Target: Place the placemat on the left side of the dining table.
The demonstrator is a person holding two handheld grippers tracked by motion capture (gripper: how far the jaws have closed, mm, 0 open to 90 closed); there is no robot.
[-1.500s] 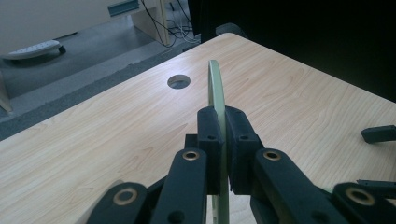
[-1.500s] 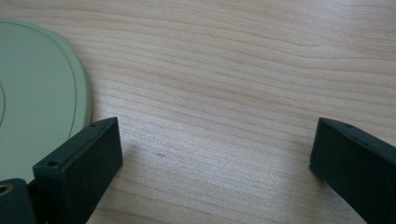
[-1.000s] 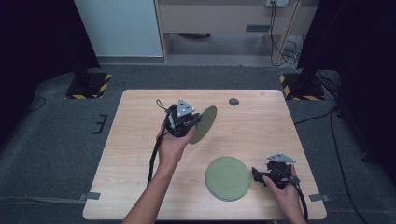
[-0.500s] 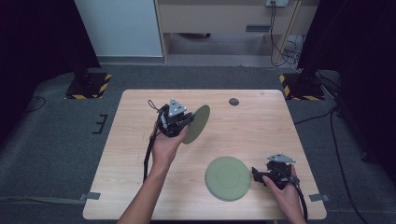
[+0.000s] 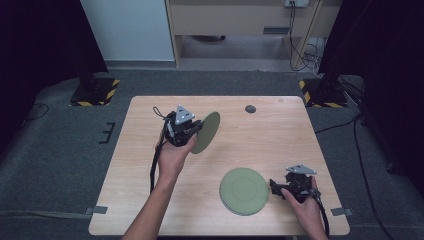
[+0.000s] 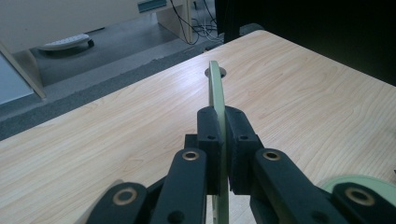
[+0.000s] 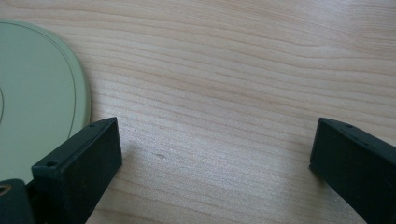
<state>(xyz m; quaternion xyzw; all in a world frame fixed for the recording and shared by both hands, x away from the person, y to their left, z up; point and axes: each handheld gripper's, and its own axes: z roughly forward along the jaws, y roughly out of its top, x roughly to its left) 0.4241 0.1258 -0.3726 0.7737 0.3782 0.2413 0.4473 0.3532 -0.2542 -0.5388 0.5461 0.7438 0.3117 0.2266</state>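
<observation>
we find one green plate (image 5: 206, 131) held on edge above the table (image 5: 280, 135), pinched at its rim by the left gripper (image 6: 223, 140). a second plate (image 5: 244, 191) lies flat near the front edge, the right gripper (image 7: 212, 154) beside it, jaws apart and empty.

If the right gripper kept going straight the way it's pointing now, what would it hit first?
Probably the green plate lying flat on the table. The right gripper points at its near rim with its jaws open and nothing between them.
</observation>
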